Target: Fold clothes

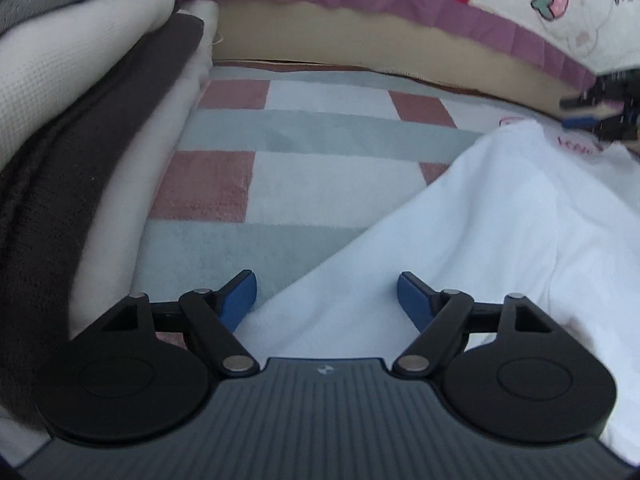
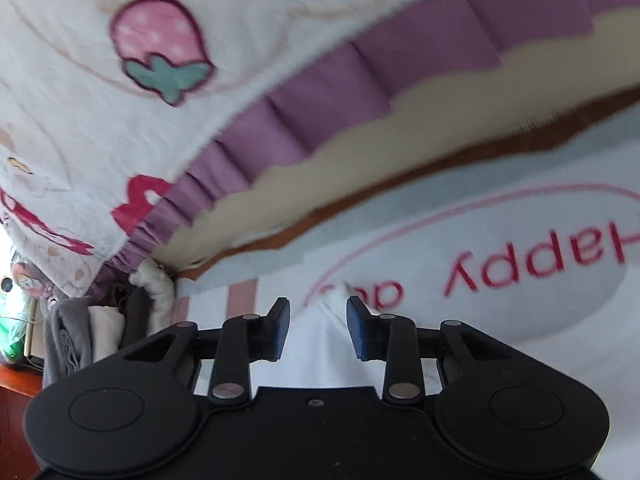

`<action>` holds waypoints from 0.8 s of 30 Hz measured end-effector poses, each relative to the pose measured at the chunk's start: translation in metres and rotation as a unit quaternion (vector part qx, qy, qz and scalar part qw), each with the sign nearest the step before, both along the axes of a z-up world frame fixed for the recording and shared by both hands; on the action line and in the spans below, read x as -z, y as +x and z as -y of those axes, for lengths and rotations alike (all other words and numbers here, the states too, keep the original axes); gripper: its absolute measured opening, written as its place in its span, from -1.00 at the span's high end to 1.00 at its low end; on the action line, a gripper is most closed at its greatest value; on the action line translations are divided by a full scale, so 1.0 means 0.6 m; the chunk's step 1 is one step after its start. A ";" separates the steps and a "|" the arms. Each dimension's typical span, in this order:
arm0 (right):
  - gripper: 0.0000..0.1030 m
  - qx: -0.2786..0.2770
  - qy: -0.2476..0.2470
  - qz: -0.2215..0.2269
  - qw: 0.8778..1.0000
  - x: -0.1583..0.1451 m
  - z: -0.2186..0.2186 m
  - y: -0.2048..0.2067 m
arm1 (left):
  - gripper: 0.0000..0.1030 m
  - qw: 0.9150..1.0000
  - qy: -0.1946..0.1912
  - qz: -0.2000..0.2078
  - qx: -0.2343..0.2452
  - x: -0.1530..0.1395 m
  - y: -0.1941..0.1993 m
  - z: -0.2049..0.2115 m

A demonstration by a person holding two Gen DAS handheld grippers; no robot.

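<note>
A white garment (image 1: 460, 240) lies spread over the checked rug, running from the far right down under my left gripper (image 1: 327, 294). That gripper is open, its blue pads wide apart, one over the rug and one over the cloth. In the right wrist view a raised corner of the white garment (image 2: 320, 344) stands between the blue pads of my right gripper (image 2: 318, 326). These pads are apart and do not pinch the cloth. The right gripper (image 1: 588, 114) also shows blurred at the far right edge of the left wrist view, at the garment's far end.
A stack of folded clothes (image 1: 80, 128) in grey, white and dark grey rises at the left. A bed with a purple frill (image 1: 360, 0) and a strawberry blanket (image 2: 120, 80) borders the rug (image 1: 280, 168) at the back. The rug shows red lettering (image 2: 540, 260).
</note>
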State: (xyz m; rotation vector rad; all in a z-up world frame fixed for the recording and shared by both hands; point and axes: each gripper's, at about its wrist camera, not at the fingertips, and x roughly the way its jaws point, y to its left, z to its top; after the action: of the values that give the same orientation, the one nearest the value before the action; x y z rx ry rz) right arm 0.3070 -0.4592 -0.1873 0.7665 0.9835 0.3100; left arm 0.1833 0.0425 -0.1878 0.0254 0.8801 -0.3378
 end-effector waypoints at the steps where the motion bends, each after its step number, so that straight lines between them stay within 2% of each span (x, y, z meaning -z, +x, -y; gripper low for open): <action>1: 0.25 -0.004 -0.006 -0.003 1.000 0.004 -0.004 0.000 | 0.09 1.000 0.000 0.003 0.004 -0.001 0.000 0.000; 3: 0.18 -0.020 -0.040 -0.001 0.999 0.007 -0.028 0.007 | 0.95 1.000 0.002 0.006 0.022 -0.004 0.001 0.003; 5: -0.03 -0.031 -0.080 0.003 0.996 0.008 -0.055 0.014 | 0.96 0.999 0.011 0.022 0.021 -0.014 -0.001 0.006; 8: -0.06 -0.034 -0.164 0.021 0.986 0.005 -0.093 0.020 | 0.97 0.996 0.030 0.080 -0.017 -0.048 -0.006 0.002; 9: -0.06 -0.030 -0.203 0.028 0.978 0.004 -0.109 0.019 | 0.97 0.995 0.034 0.094 -0.028 -0.057 -0.006 0.001; 11: -0.07 -0.027 -0.274 0.042 0.961 0.004 -0.140 0.015 | 0.97 0.995 0.034 0.092 -0.034 -0.058 -0.002 0.000; 14: -0.19 -0.063 -0.286 0.065 0.954 0.017 -0.169 0.006 | 0.97 0.994 0.034 0.090 -0.042 -0.060 0.005 -0.001; 15: -0.15 -0.075 -0.308 0.079 0.945 0.020 -0.180 0.002 | 0.97 0.994 0.034 0.089 -0.045 -0.060 0.007 -0.001; 16: 0.52 -0.084 -0.326 0.094 0.937 0.020 -0.189 -0.001 | 0.97 0.994 0.034 0.088 -0.048 -0.061 0.009 -0.002; 17: 0.78 -0.082 -0.331 0.112 0.934 0.012 -0.192 -0.002 | 0.97 0.994 0.034 0.088 -0.051 -0.061 0.011 -0.002; 20: 0.82 -0.074 -0.345 0.165 0.921 -0.014 -0.203 -0.003 | 0.97 0.993 0.036 0.090 -0.062 -0.068 0.015 -0.006; 22: 0.82 -0.067 -0.350 0.197 0.913 -0.029 -0.209 -0.002 | 0.96 0.992 0.053 0.089 -0.066 -0.069 0.023 -0.001; 24: 0.81 -0.071 -0.336 0.178 0.922 -0.023 -0.203 0.020 | 0.96 0.991 0.075 0.081 -0.072 -0.064 0.035 0.008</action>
State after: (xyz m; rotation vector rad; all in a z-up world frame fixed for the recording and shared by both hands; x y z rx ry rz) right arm 0.3192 -0.3375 -0.1737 0.0046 0.7264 0.2050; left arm 0.2043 0.0375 -0.1496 0.1268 0.7396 -0.1321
